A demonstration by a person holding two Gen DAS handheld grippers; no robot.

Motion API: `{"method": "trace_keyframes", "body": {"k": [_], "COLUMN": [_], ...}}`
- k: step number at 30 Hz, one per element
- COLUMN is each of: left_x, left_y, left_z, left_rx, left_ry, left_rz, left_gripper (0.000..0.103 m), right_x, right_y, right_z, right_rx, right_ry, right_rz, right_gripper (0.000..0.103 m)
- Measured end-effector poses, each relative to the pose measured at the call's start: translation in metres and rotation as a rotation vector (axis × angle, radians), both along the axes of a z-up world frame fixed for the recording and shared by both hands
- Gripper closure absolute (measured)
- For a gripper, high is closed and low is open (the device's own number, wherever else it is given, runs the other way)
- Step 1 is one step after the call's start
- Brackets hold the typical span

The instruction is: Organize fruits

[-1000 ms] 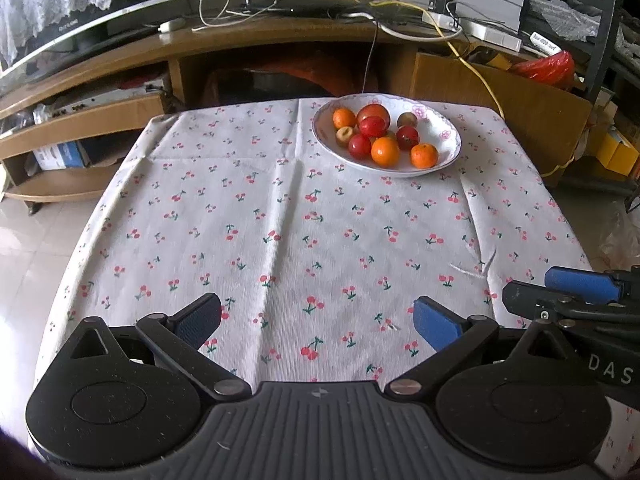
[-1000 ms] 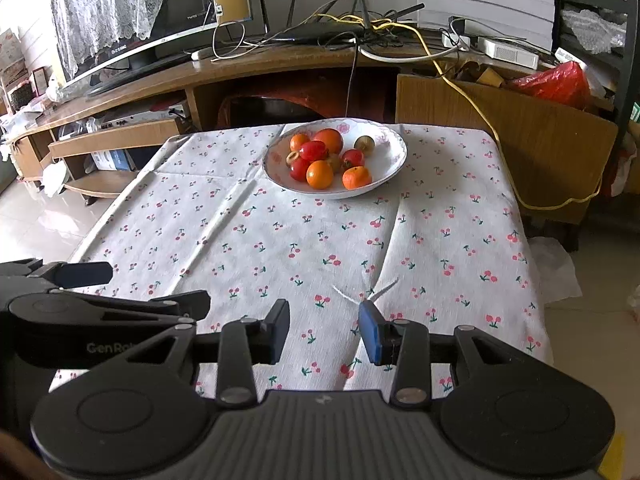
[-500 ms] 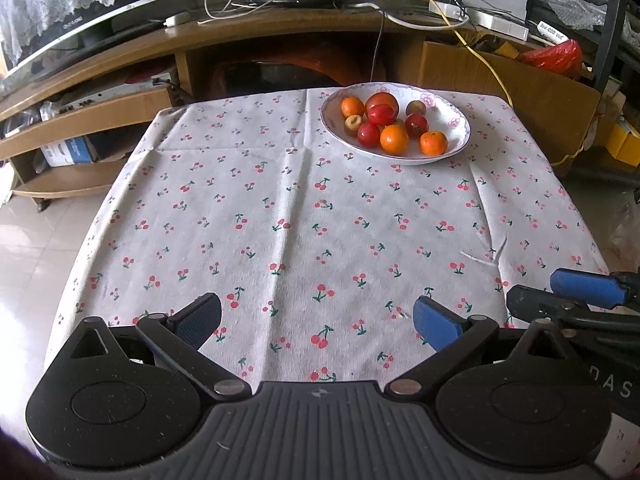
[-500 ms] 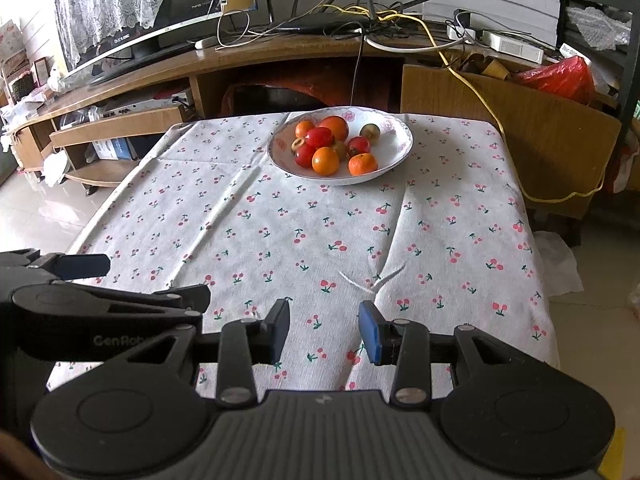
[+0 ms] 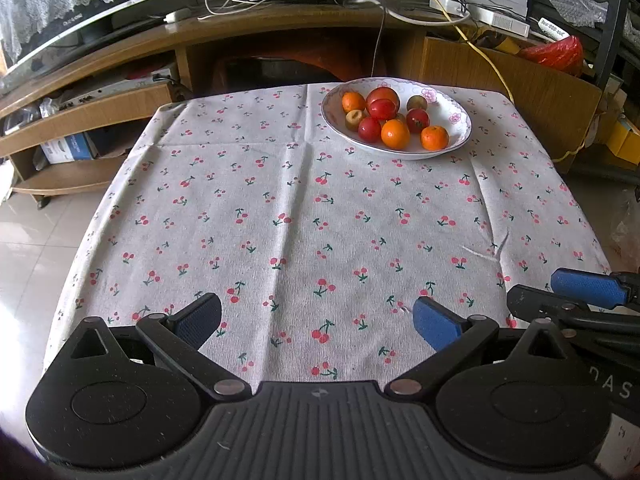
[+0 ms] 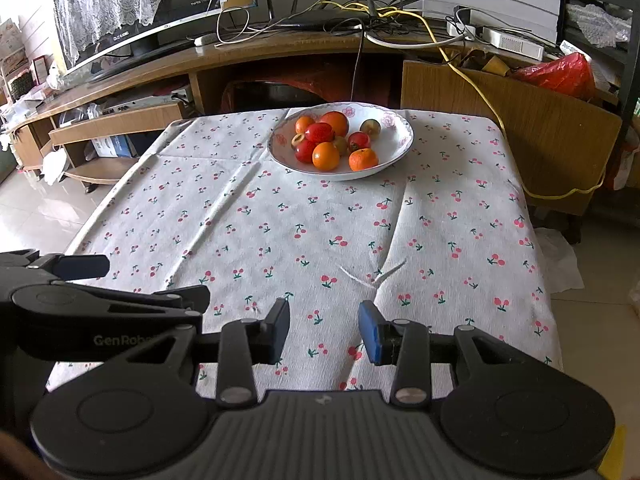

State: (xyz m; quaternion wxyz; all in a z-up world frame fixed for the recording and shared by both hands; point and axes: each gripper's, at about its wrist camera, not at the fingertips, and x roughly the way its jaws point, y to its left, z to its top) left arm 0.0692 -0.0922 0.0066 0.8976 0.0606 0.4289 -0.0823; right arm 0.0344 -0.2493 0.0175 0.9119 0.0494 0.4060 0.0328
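A white bowl [image 5: 456, 114] with pink flowers stands at the far side of the table, also in the right wrist view [image 6: 396, 128]. It holds several fruits: oranges [image 5: 395, 134], red tomatoes [image 5: 382, 109] and small brownish fruits [image 5: 417, 102]. My left gripper [image 5: 316, 316] is open wide and empty over the near edge of the table. My right gripper [image 6: 324, 326] is open less wide and empty, beside it at the near edge. Both are far from the bowl.
The table wears a white cloth with cherry print [image 5: 304, 208], with a crease [image 6: 374, 272] near the right gripper. Behind stands a wooden TV unit [image 6: 168, 64] with a monitor, cables and routers. A wooden board [image 6: 512, 108] leans at the right. Tiled floor lies on both sides.
Both grippers have drawn back and risen a little from the table, so the bowl looks farther. Their jaws have not changed.
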Motion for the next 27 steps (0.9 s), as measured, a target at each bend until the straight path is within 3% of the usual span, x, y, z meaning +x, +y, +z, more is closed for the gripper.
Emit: {"method": "trace_keyframes", "body": {"k": [27], "left_x": [-0.0009], "left_y": [-0.0003], "left_z": [-0.0002], "left_rx": [0.004], "left_ry": [-0.006], "left_rz": [-0.001], "left_gripper": [0.0], "right_x": [-0.0018], "right_y": [0.002], "right_z": [-0.0008], "right_rx": [-0.008], "right_ry": [-0.003], "right_rz": [0.003], "right_gripper": [0.051]}}
